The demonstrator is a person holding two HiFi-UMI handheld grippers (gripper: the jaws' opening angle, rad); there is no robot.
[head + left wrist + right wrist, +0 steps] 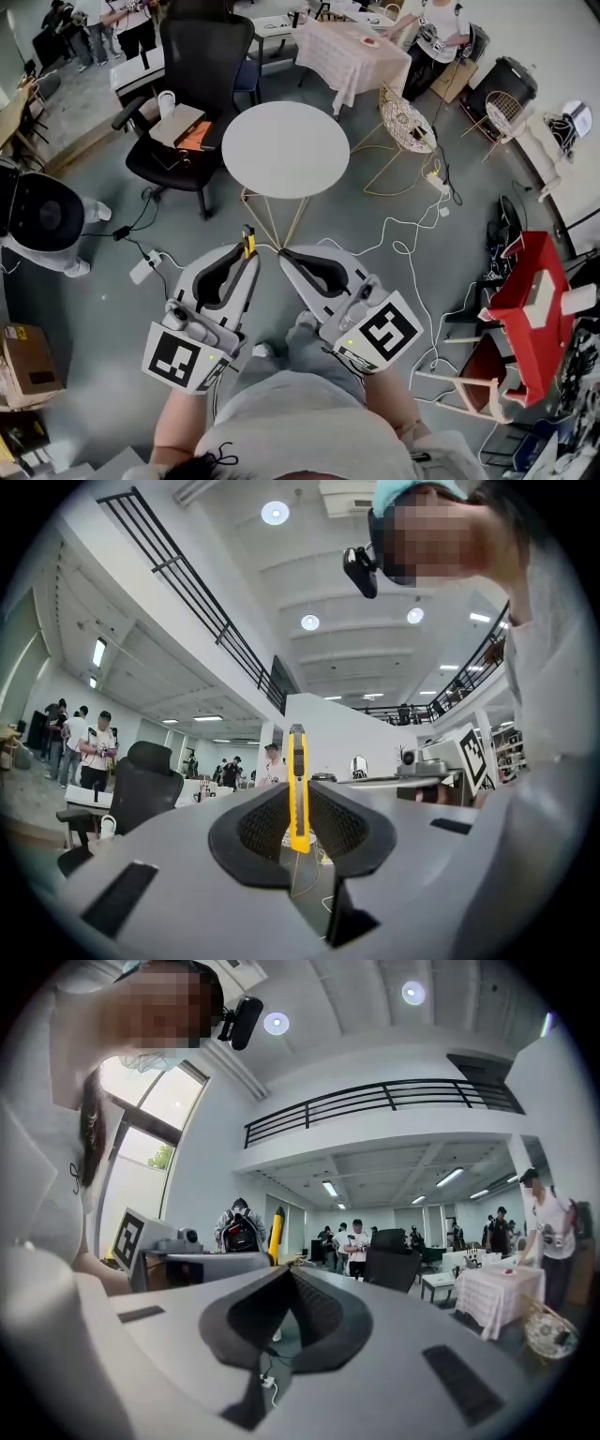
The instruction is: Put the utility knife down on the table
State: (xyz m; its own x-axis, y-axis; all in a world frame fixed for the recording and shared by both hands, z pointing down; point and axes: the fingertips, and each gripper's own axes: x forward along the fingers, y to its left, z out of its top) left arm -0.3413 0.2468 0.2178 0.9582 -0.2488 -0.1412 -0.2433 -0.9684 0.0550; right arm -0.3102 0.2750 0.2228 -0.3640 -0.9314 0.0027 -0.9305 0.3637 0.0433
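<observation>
While the left gripper [251,261] held the yellow utility knife [248,240] pinched between its jaws, well short of the round table [286,150], I judged an early release would drop it onto the floor [112,309]; the right gripper [285,255] was closed, empty.

I'm in a big open office hall: black office chair [192,66], round white bench [285,148], power strip [142,270] on the grey floor [94,314], mezzanine railing [375,1099] overhead.
</observation>
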